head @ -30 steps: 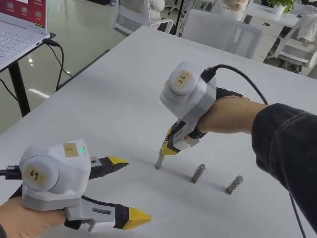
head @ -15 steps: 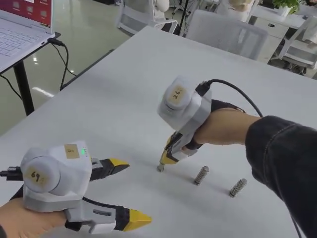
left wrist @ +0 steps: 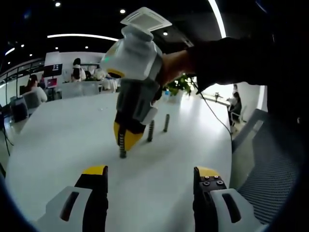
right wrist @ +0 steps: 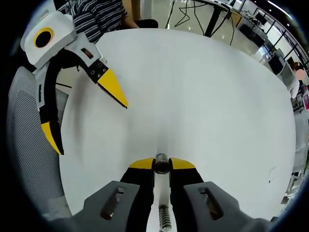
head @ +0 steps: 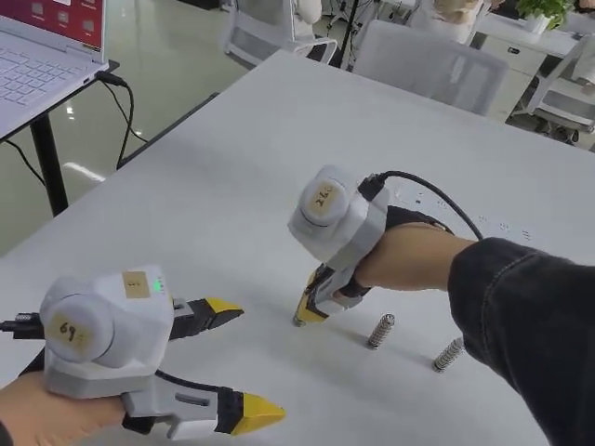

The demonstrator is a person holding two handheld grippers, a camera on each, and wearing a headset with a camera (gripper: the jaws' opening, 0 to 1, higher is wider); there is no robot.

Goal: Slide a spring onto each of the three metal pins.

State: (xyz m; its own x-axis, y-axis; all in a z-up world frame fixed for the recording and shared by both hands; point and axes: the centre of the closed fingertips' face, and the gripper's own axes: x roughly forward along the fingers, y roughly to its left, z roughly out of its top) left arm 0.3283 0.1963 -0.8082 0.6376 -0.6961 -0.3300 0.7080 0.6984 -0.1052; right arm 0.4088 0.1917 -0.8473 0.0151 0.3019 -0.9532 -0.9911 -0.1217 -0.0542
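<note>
A broad white tabletop (head: 232, 167) takes up most of the head view. An open white laptop (head: 37, 56) sits on a separate stand at the far left, and pale office chairs (head: 423, 65) stand beyond the far edge.

The left gripper (head: 246, 358), grey-bodied with yellow-tipped black jaws, hovers over the near left of the table. Its jaws are spread wide apart and nothing is between them.

The right gripper (head: 305, 316), of the same make, is near the middle of the table, angled steeply down with its tips close to the surface. Its jaws are drawn nearly together and pinch a small coiled metal spring (left wrist: 122, 147). In the left gripper view this spring stands upright with its lower end on the tabletop. In the right gripper view a round metal end shows between the yellow tips, with coils running back between the jaws. Whether a pin runs through those coils cannot be told.

Just to the right of the held one, two more small metal springs (head: 379, 331) stand on the table. They are near each other but not touching, and the second (head: 448, 353) is farther right.
</note>
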